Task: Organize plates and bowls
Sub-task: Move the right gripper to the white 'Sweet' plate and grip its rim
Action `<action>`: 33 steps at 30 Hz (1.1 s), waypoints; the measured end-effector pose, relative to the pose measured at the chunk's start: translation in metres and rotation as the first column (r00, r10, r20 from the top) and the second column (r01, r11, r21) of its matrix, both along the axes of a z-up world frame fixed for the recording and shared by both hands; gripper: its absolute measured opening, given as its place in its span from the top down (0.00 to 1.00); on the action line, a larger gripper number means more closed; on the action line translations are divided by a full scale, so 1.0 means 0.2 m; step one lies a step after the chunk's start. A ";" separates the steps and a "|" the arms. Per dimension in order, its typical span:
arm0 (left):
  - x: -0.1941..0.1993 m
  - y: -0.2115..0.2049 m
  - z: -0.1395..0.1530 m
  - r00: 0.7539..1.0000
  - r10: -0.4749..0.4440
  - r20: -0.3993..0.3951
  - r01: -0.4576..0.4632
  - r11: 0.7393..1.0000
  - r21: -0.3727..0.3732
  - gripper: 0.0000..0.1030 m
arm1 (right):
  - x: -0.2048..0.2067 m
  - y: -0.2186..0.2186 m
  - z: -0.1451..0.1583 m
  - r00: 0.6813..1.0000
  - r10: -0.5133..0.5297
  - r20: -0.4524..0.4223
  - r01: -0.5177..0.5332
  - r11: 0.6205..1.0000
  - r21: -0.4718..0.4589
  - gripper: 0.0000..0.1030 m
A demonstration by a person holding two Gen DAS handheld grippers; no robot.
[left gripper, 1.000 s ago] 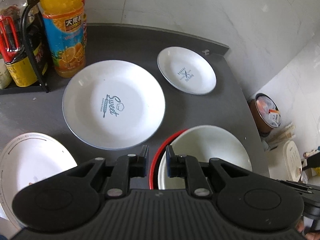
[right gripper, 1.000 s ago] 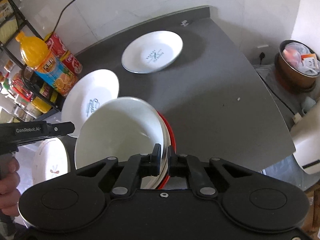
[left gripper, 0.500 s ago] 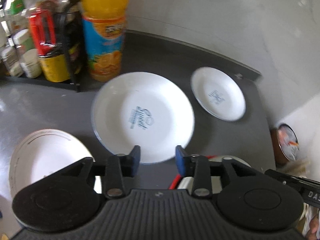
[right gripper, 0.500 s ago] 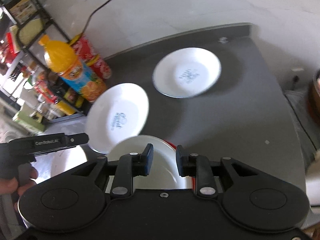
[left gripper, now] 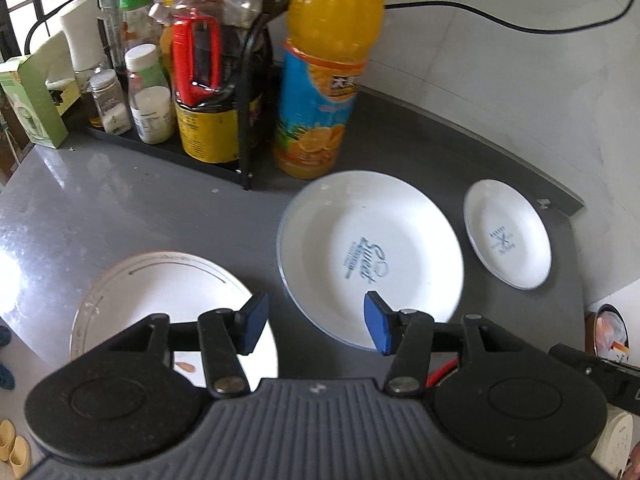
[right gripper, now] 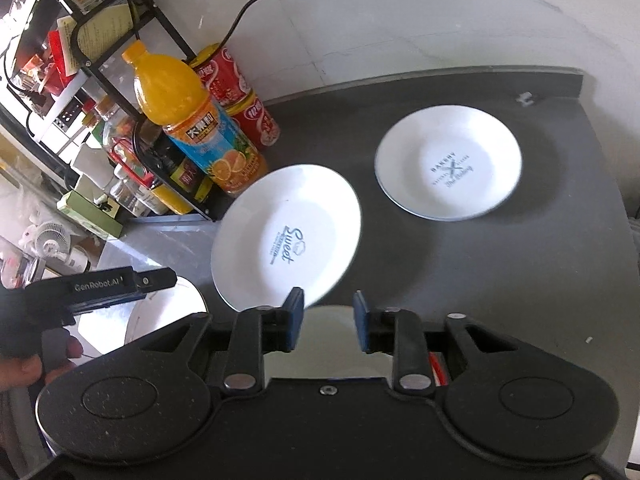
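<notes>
A large white plate marked "Sweet" [left gripper: 372,256] [right gripper: 286,238] lies mid-counter. A smaller white plate [left gripper: 507,240] [right gripper: 449,163] sits beyond it near the far corner. A white plate with a grey ring [left gripper: 168,304] lies at the near left. My left gripper [left gripper: 314,322] hangs open above the gap between the ringed plate and the "Sweet" plate, holding nothing. My right gripper [right gripper: 325,322] is open too, above the white bowl [right gripper: 328,344], whose rim shows just under its fingers; a sliver of the red bowl [right gripper: 434,364] peeks out beside it.
An orange juice bottle [left gripper: 324,76] and a black rack of condiment bottles [left gripper: 192,80] stand at the back left. Red cans [right gripper: 240,96] sit behind the juice. The dark counter [right gripper: 520,280] ends at the right, with a bin [left gripper: 610,332] on the floor below. A hand [right gripper: 20,364] holds the left gripper.
Both grippers let go of the stacked bowls' rim, opened, and pulled back and up. The left view swung left toward the rack; the bowls have dropped almost out of sight.
</notes>
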State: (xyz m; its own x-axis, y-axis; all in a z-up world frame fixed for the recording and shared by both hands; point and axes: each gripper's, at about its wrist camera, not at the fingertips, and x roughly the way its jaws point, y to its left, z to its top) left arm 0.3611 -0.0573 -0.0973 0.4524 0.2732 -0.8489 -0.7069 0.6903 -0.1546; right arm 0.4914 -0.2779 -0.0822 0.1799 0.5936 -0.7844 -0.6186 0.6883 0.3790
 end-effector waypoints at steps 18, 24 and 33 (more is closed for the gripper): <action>0.15 0.40 -0.21 0.990 -0.141 -0.018 0.139 0.987 -0.076 0.50 | 0.11 0.32 -0.16 0.990 -0.144 -0.010 0.140 0.978 -0.157 0.55; 0.26 0.51 -0.31 0.972 -0.232 -0.034 0.229 0.970 -0.081 0.50 | 0.15 0.43 -0.23 0.978 -0.208 0.003 0.203 0.952 -0.230 0.55; 0.39 0.61 -0.44 0.956 -0.288 -0.055 0.279 0.952 -0.125 0.51 | 0.24 0.52 -0.38 0.965 -0.260 -0.035 0.236 0.919 -0.315 0.55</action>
